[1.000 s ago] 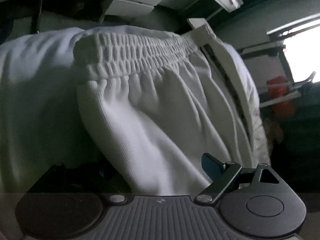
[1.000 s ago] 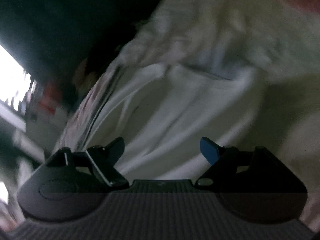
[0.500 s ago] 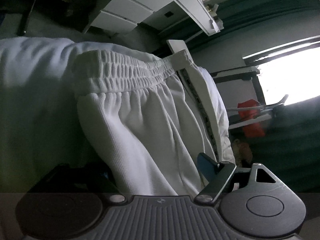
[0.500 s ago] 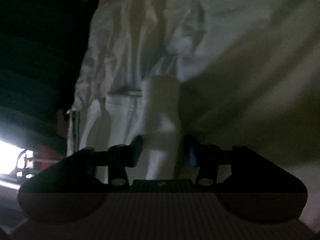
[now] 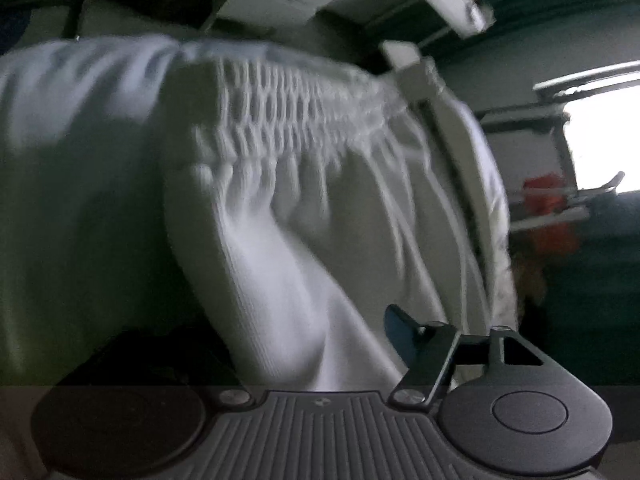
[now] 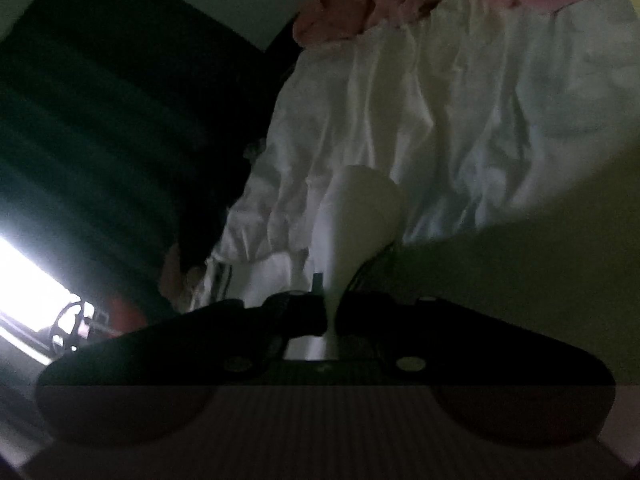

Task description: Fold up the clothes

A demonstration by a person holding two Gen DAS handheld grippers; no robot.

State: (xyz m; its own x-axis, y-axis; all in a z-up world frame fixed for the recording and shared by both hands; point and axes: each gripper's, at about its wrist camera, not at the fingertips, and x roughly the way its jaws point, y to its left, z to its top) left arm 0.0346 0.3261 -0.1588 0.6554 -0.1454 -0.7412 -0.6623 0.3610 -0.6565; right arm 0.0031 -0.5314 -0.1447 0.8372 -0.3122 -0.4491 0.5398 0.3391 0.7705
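The right gripper (image 6: 330,316) is clenched on a fold of the white shorts (image 6: 360,208), while only the left view shows their elastic waistband (image 5: 288,120) and the left gripper (image 5: 316,344) closing around the cloth.

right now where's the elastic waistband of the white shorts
In the left wrist view the waistband runs across the upper middle, above the left gripper, whose jaws are closing around a fold of the white shorts.
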